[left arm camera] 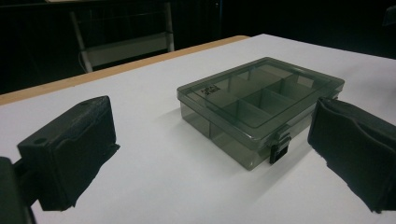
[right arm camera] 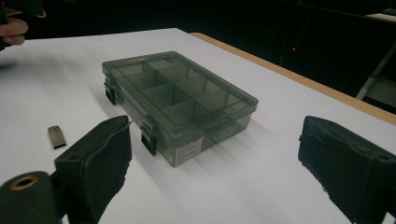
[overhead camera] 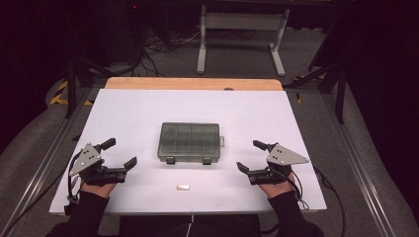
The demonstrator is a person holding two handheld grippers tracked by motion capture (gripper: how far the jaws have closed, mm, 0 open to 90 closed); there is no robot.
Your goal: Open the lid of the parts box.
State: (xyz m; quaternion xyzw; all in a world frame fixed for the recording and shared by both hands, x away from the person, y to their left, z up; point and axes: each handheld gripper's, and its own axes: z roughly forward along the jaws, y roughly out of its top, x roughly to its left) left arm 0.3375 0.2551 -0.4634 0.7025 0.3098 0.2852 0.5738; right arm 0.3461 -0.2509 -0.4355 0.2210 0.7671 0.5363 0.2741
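Observation:
A smoky grey clear plastic compartment box (overhead camera: 189, 142) lies with its lid down in the middle of the white table (overhead camera: 148, 106), two black latches facing me. A small silvery flat piece (overhead camera: 183, 187) lies on the table in front of it. My left gripper (overhead camera: 119, 153) rests at the table's left, open and holding nothing, pointed toward the box (left arm camera: 259, 105). At the right, my right gripper (overhead camera: 251, 155) is also open and holds nothing; in its view the box (right arm camera: 180, 95) sits ahead and the silvery piece (right arm camera: 56, 136) lies at the left.
A wooden strip (overhead camera: 192, 83) runs along the table's far edge. Beyond it stand a white metal frame (overhead camera: 242, 34) and cables on the floor. A metal rail (overhead camera: 44, 163) runs along the table's left side.

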